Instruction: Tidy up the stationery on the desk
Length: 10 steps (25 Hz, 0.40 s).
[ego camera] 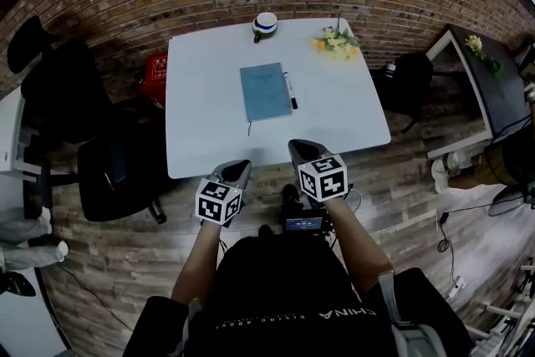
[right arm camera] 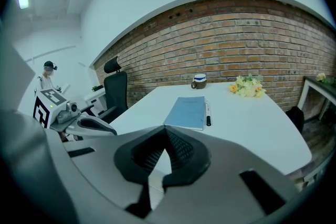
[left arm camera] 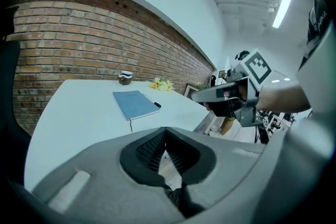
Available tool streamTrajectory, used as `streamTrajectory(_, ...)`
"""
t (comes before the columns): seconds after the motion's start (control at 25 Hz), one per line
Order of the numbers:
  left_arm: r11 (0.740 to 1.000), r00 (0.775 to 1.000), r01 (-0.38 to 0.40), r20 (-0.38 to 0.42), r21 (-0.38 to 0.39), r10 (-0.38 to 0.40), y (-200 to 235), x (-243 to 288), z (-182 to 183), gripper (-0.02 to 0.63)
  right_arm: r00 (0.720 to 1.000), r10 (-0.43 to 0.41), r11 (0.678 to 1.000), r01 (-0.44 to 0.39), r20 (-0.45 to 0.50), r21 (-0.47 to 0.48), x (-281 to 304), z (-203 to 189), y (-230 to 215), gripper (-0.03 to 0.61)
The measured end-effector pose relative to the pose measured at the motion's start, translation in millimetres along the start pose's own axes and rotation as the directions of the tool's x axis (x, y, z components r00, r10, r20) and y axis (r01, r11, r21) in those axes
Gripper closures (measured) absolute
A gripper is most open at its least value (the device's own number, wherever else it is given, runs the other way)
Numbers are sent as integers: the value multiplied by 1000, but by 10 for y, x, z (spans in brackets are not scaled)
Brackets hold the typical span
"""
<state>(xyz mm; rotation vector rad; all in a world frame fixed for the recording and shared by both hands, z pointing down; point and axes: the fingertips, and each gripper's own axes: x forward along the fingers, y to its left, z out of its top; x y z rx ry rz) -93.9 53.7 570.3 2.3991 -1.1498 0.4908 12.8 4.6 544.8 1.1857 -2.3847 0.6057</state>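
A blue notebook lies closed in the middle of the white desk, with a black-capped pen right beside its right edge. Both show again in the left gripper view as notebook and pen, and in the right gripper view as notebook and pen. My left gripper and right gripper hover side by side at the desk's near edge, well short of the notebook. Both are shut with nothing between the jaws.
A cup stands at the desk's far edge and a bunch of yellow flowers at its far right corner. Black office chairs stand to the left, another chair and a dark side table to the right. A brick wall runs behind.
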Motion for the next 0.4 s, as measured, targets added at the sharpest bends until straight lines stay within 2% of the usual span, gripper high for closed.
streamTrajectory(0.16,999,999,-32,-11,9,32,37,-42,-30,601,1000,7,1000,-7,-4,2,-5,-44,49,571)
streamTrajectory(0.4,999,998,-54,16,9,54,49,-55,-22,601,1000,11,1000,-11,-3,-2,0,-65,70,570)
